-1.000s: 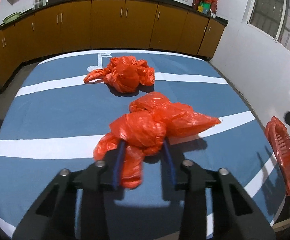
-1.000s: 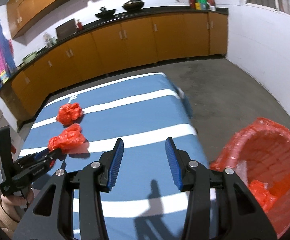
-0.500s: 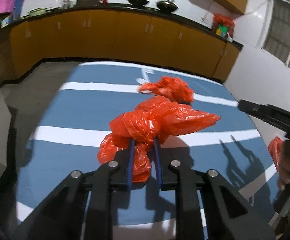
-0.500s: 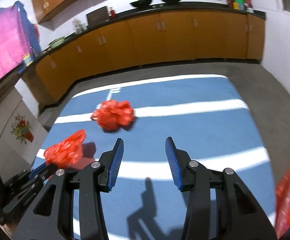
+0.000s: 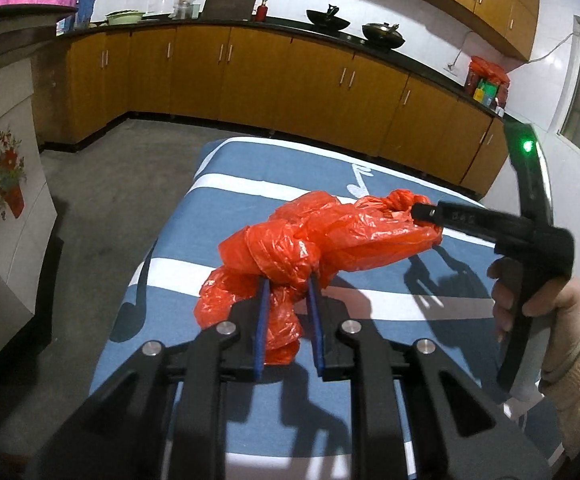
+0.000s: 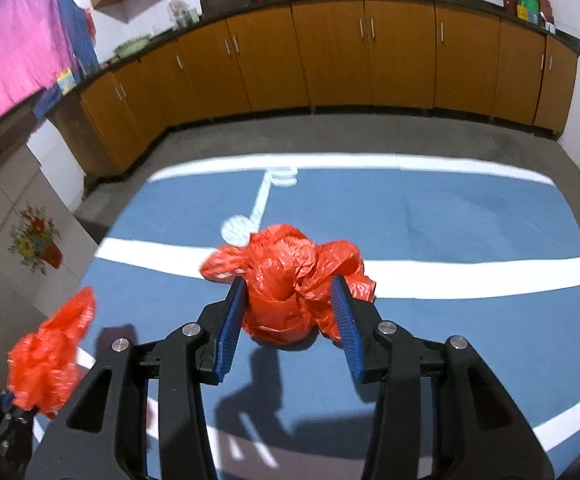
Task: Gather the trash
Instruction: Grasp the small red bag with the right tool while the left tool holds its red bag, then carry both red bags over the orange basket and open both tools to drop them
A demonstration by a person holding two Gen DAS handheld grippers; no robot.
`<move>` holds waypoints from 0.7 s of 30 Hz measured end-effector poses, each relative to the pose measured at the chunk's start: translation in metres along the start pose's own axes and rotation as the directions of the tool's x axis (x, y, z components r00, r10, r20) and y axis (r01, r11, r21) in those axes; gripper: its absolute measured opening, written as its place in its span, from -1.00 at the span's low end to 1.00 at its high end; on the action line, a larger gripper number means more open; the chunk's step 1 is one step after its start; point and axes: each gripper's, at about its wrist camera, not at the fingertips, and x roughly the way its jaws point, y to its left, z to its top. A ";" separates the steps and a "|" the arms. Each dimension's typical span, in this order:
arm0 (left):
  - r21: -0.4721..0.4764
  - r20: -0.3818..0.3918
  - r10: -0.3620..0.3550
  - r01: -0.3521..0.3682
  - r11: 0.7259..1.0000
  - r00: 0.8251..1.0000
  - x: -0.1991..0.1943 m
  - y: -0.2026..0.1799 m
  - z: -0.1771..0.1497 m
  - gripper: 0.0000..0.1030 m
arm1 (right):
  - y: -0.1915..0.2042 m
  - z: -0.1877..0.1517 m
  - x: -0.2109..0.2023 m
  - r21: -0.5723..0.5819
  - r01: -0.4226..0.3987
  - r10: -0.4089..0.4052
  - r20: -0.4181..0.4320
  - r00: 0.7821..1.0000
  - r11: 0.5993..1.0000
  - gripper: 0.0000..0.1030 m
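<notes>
A knotted orange plastic bag point(image 5: 330, 240) hangs just above the blue striped table point(image 5: 250, 168). My left gripper point(image 5: 288, 282) is shut on its twisted neck. The same bag point(image 6: 50, 352) shows at the lower left of the right wrist view. A second crumpled orange bag point(image 6: 290, 256) lies on the table point(image 6: 470, 220) near a white music-note mark. My right gripper point(image 6: 287, 282) straddles it with the jaws closing and the bag between the blue pads. In the left wrist view a person's hand point(image 5: 530, 292) holds the right gripper point(image 5: 416, 212), which reaches in behind the lifted bag.
Orange-brown cabinets point(image 6: 330, 52) under a dark counter with woks run along the far wall. Grey floor point(image 5: 122, 184) lies between them and the table. A white cabinet with a flower sticker point(image 5: 2, 184) stands at the left. A pink cloth point(image 6: 14, 64) hangs there.
The left gripper closed on the near bag's neck and raised it off the table. The right gripper swung away from a red basket, crossed the table and came down around the far bag.
</notes>
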 end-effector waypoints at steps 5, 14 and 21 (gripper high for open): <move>0.009 0.003 -0.008 0.008 1.000 1.000 -0.001 -0.009 0.002 -0.64 | -0.008 -0.014 -0.015 -0.021 0.000 -0.001 -0.015 1.000 1.000 -0.68; 0.048 0.016 -0.054 0.053 0.997 0.998 -0.018 -0.036 -0.002 -0.64 | -0.047 -0.044 -0.087 0.033 0.060 -0.062 0.038 0.997 0.998 -0.71; 0.101 0.026 -0.090 0.087 0.991 0.996 -0.037 -0.074 -0.010 -0.64 | -0.072 -0.081 -0.160 0.069 0.159 -0.165 0.090 0.982 0.985 -0.71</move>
